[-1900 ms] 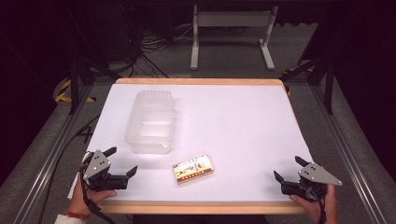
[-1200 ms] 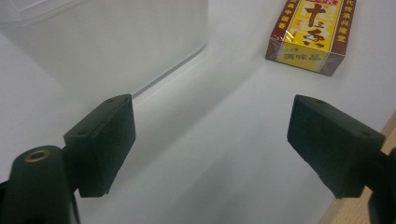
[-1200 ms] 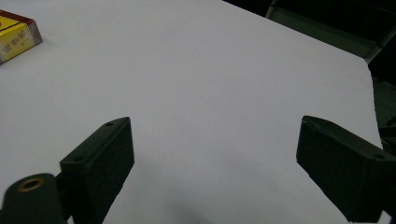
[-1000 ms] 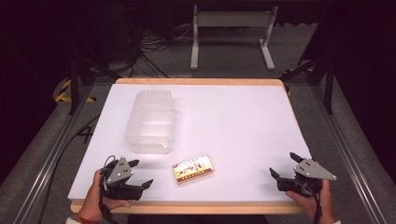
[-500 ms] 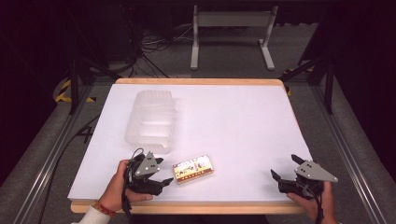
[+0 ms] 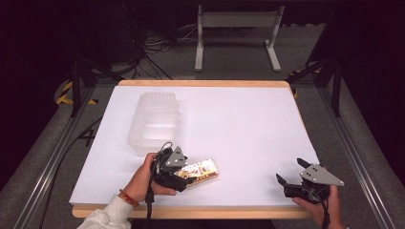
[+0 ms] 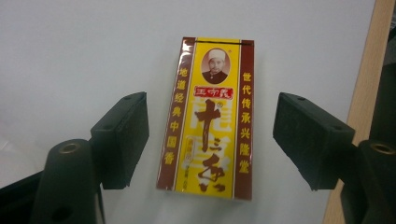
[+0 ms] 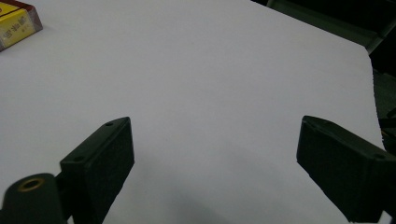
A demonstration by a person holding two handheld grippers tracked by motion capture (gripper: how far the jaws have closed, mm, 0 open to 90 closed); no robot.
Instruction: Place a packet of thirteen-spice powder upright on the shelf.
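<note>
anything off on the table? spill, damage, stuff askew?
Nothing stands out. The yellow box lies flat and intact on the table, between the open jaws of the left gripper. The clear plastic container sits upright. The right gripper is open over bare table.

spice packet (image 7: 205, 119) | yellow, maroon borders, red characters | flat, face up | table's near edge

Both grippers are black with blocky flat jaws, each arm carrying a brass-ringed hole. The left gripper (image 6: 184, 177) and right gripper (image 6: 291, 175) each wear a grey triangular plate with a black cable trailing. Left wrist: white sleeve, red-orange bracelet.
</note>
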